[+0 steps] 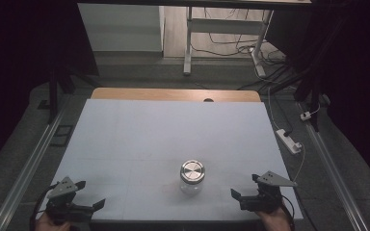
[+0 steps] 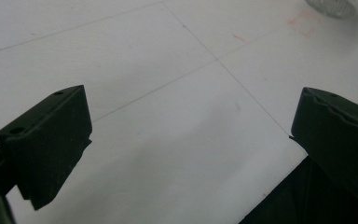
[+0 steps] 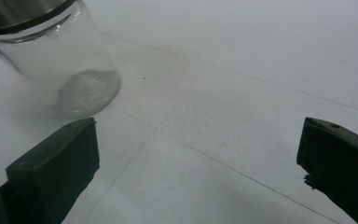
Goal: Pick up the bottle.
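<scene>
From above we see a glass jar [image 1: 192,177] with a metal lid [image 1: 192,171] standing upright near the white table's [image 1: 139,139] front edge, between the left gripper [image 1: 91,195] and right gripper [image 1: 245,186] (both well apart from it). The left gripper view shows us jaws spread wide over bare table, the jar's base at the top right corner. In the right gripper view the jaws gape too, the jar just beyond the left one.

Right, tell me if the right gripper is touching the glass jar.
Apart. In the high view, bare white table lies between the right gripper and the glass jar; the right gripper view shows its open jaws short of it.
</scene>
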`<action>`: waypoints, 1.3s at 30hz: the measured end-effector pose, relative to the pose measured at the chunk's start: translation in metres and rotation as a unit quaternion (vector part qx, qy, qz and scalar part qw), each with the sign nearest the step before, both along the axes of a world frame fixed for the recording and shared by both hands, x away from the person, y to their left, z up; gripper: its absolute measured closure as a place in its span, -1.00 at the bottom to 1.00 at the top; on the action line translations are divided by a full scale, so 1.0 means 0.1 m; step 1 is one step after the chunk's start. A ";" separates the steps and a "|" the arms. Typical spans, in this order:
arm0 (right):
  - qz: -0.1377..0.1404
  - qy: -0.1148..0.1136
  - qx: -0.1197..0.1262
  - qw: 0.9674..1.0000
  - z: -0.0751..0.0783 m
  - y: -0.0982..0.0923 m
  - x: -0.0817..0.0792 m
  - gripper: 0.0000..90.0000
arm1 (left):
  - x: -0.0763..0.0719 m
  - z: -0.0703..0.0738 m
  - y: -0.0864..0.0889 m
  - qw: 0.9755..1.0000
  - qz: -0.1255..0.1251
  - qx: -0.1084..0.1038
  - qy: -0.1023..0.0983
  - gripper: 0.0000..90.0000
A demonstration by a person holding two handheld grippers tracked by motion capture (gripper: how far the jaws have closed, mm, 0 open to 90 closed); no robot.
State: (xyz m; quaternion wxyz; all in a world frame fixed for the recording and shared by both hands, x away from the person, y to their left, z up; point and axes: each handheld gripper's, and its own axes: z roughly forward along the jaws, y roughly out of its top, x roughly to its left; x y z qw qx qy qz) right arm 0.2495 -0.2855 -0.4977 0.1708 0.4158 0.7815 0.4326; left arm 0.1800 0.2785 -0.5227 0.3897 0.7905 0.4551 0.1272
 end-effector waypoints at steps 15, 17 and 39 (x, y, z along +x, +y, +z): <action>0.025 0.015 -0.010 1.000 -0.01 0.04 0.03 -1.00 | 0.02 -0.01 -0.04 1.000 -0.016 0.003 0.006 -1.00; 0.030 0.018 -0.013 0.999 -0.01 0.05 0.04 -1.00 | 0.03 -0.01 -0.03 1.000 -0.018 0.002 0.006 -1.00; 0.057 0.008 -0.013 0.998 0.03 0.15 0.02 -1.00 | 0.05 -0.02 -0.01 1.000 -0.017 -0.005 0.008 -1.00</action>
